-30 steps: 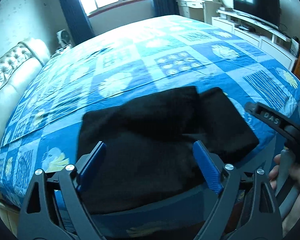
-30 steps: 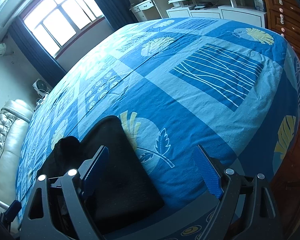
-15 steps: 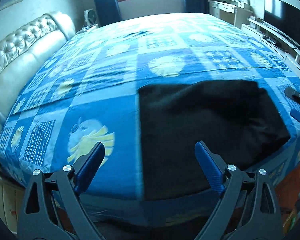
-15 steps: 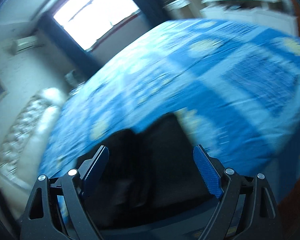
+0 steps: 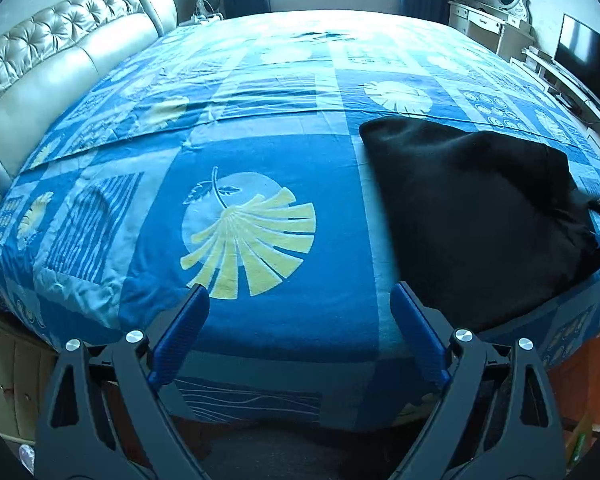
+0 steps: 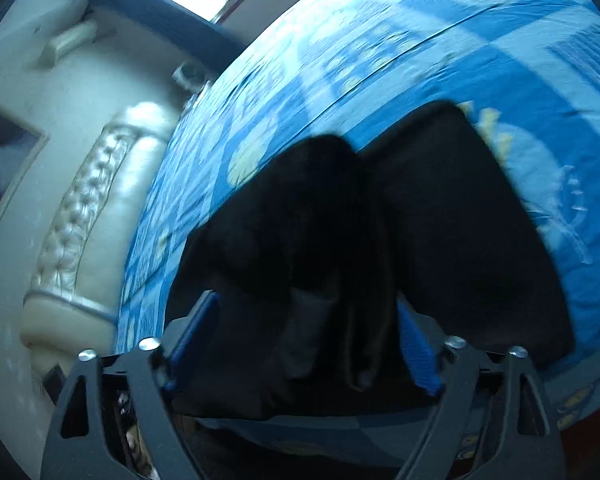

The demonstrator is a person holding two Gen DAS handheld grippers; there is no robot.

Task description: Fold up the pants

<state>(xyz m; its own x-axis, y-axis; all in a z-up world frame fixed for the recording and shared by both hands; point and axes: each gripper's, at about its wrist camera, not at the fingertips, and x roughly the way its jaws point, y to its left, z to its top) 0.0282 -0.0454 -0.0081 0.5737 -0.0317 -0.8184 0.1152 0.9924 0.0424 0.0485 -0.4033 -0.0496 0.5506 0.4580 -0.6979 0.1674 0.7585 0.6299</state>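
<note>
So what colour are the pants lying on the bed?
Plain black pants, no visible pattern, on a blue patterned bedspread. Clearest in the left wrist view.

From my left gripper (image 5: 300, 336), jaws spread wide, open bedspread (image 5: 260, 168) runs from 9 to 12 o'clock, with nothing on it up to the padded headboard (image 5: 60, 52) at 10. At 2 o'clock the black pants (image 5: 472, 208) lie in a heap near the bed's front edge. Ahead of my right gripper (image 6: 300, 340) that heap fills the gap between the blue pads (image 6: 416, 344), blocking 12; open bedspread (image 6: 560, 80) lies at 1 to 3.
</note>
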